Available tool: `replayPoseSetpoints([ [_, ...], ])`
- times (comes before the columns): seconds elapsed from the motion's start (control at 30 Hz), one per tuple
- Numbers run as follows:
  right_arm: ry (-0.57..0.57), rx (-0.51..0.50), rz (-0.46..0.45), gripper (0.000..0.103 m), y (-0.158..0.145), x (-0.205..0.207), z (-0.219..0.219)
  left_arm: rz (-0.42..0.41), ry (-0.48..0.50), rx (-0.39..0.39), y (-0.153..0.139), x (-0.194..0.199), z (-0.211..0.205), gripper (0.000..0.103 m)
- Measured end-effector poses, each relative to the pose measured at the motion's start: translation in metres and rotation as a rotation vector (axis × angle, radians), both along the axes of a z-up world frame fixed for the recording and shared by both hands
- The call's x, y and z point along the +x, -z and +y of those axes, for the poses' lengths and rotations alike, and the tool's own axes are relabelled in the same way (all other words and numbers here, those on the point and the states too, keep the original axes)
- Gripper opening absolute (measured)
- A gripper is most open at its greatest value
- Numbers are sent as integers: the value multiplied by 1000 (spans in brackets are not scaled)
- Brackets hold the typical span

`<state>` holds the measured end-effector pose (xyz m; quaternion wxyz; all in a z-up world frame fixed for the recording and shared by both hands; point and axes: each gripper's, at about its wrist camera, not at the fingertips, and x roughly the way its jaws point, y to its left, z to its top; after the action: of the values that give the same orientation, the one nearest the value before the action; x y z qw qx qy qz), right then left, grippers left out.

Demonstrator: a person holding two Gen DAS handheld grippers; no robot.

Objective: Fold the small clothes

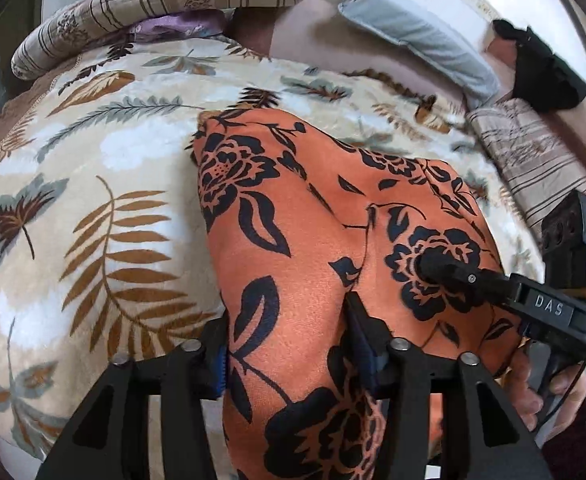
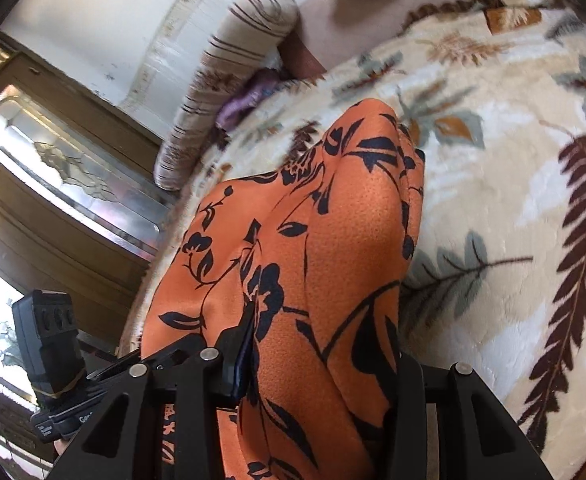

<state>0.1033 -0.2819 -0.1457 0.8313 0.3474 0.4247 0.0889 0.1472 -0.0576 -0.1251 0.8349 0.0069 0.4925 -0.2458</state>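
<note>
An orange garment with a black flower print (image 1: 305, 240) lies bunched on a cream leaf-patterned blanket (image 1: 93, 208). My left gripper (image 1: 289, 356) has its fingers either side of the near end of the cloth, which drapes between and over them. My right gripper (image 1: 437, 270) reaches in from the right and its tip rests on the garment. In the right wrist view the garment (image 2: 333, 248) rises in a lifted fold between my right gripper's fingers (image 2: 321, 364), which are partly buried under the cloth.
Striped pillows (image 1: 165, 4) and a grey-blue pillow (image 1: 409, 32) lie at the far edge of the bed. A black item (image 1: 545, 76) sits far right. A wooden cabinet with a glass panel (image 2: 65, 168) stands left of the bed.
</note>
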Motion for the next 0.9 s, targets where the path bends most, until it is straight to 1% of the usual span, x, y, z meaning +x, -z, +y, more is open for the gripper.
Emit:
replayPoseSetpoints([
  [0.07,17,10,45,56,9,3,-6,-37,3,42,1,-3,-2,68],
  [0.1,34,23,61,58,12,2,-10,-48,9,53,1,-4,-1,70],
  [0.17,49,8,59,59,7,-3,-13,-84,19,87,-4,-7,-2,73],
  [0.23,68,-56,37,59,-5,-12,-13,-127,20,121,-11,-12,0,74],
  [0.33,115,-206,-12,59,-29,-31,-8,-221,0,174,-26,-24,11,74],
  [0.37,131,-262,-39,59,-38,-38,-5,-256,-8,194,-30,-29,17,76],
  [0.43,155,-359,-120,59,-56,-53,3,-286,-20,227,-31,-34,26,77],
  [0.47,157,-381,-151,59,-62,-57,6,-287,-27,249,-28,-37,30,77],
  [0.5,152,-398,-183,59,-68,-62,11,-278,-25,249,-25,-37,33,77],
  [0.53,143,-405,-216,55,-74,-67,17,-267,-24,247,-21,-38,36,77],
  [0.57,130,-405,-235,47,-76,-69,23,-254,-29,250,-14,-38,40,77],
  [0.6,106,-402,-238,44,-75,-69,31,-250,-35,253,-10,-38,41,77],
  [0.63,87,-397,-218,43,-72,-70,36,-250,-39,255,-7,-38,41,78],
  [0.67,58,-386,-169,43,-63,-64,42,-252,-37,259,-5,-38,40,78],
  [0.7,25,-371,-104,43,-50,-57,46,-247,-39,263,-3,-38,40,78],
  [0.73,-3,-378,-26,43,-35,-50,51,-232,-41,250,-5,-37,40,78],
  [0.77,-3,-411,-7,44,-30,-48,54,-218,-41,235,-7,-36,41,78],
  [0.8,2,-434,-26,43,-34,-49,57,-209,-53,228,-10,-36,43,78],
  [0.83,-3,-422,-32,43,-40,-51,57,-209,-59,223,-15,-37,46,78],
  [0.9,2,-366,-62,43,-52,-57,54,-226,-64,228,-22,-40,47,78],
])
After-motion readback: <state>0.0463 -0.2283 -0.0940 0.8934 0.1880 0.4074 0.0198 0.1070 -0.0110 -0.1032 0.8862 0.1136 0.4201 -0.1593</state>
